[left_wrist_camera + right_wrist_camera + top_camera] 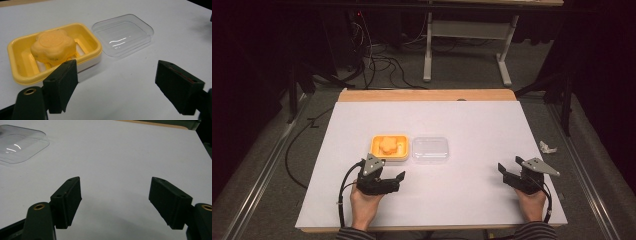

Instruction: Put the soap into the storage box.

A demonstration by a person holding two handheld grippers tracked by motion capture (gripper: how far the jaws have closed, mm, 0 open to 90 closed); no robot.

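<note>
Here the yellow soap dish with orange soap sits mid-table, clear lid touching its right side, long axes left-right. Left tool is just in front of the dish, far nearer than right tool, which is well apart at the right edge. Both tools gape wide, holding nothing.

Your left gripper and right gripper both sit low near you, well apart, jaws spread wide and holding nothing, each gripped from behind.
</note>
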